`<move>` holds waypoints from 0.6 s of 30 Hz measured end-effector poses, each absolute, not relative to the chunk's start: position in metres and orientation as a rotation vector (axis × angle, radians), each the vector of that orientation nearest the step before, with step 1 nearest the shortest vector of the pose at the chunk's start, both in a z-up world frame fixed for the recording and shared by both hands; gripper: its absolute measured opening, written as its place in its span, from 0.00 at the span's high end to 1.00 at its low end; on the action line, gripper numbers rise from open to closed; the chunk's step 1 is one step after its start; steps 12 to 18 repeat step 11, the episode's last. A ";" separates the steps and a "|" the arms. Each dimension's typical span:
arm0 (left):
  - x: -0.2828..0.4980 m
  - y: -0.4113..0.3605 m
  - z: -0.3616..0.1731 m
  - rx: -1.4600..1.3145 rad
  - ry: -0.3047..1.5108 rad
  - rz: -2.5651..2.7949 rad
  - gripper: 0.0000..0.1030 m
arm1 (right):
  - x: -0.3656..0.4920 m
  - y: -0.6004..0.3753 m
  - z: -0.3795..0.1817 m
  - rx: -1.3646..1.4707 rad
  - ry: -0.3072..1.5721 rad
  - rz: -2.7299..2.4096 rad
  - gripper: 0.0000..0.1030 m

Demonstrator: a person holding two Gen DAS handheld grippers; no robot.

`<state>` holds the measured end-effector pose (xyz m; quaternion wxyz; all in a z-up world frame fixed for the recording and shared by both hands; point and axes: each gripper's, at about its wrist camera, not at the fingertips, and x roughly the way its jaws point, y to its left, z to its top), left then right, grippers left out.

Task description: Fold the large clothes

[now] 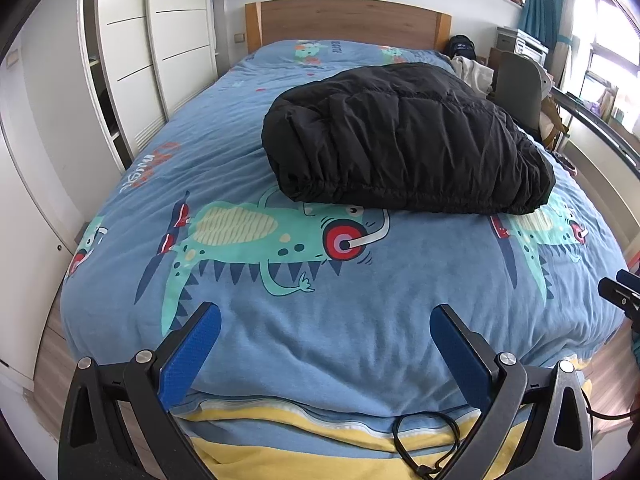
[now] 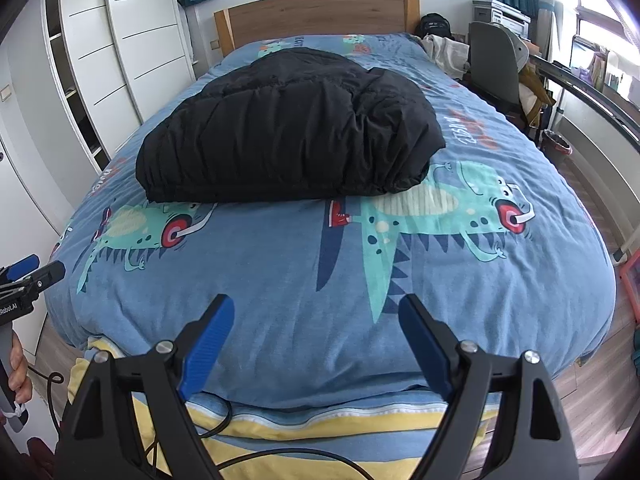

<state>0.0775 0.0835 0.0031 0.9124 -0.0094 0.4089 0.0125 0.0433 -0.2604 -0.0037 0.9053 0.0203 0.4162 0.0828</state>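
A black puffy jacket (image 1: pixel 408 140) lies folded into a thick bundle on the middle of the bed (image 1: pixel 280 320), its gathered hem toward me. The right wrist view shows the same jacket (image 2: pixel 288 128) left of centre. My left gripper (image 1: pixel 325 314) hovers above the foot of the bed, open, nothing between its blue pads. My right gripper (image 2: pixel 316 306) also stands open and empty over the foot end. Both are well short of the jacket. The left gripper (image 2: pixel 34 268) appears at the left edge of the right wrist view, held by a hand (image 2: pixel 18 372).
The bed has a blue dinosaur-print cover (image 2: pixel 440 280) and a wooden headboard (image 1: pixel 348 22). White wardrobes (image 1: pixel 120 40) line the left side. A grey chair (image 2: pixel 494 68), clothes and a desk stand at the right. Black cables (image 1: pixel 424 444) hang over the yellow sheet at the foot.
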 end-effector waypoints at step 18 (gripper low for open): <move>0.077 0.078 0.003 -0.014 0.858 0.018 0.01 | 0.040 -0.263 0.002 0.033 0.833 0.150 0.18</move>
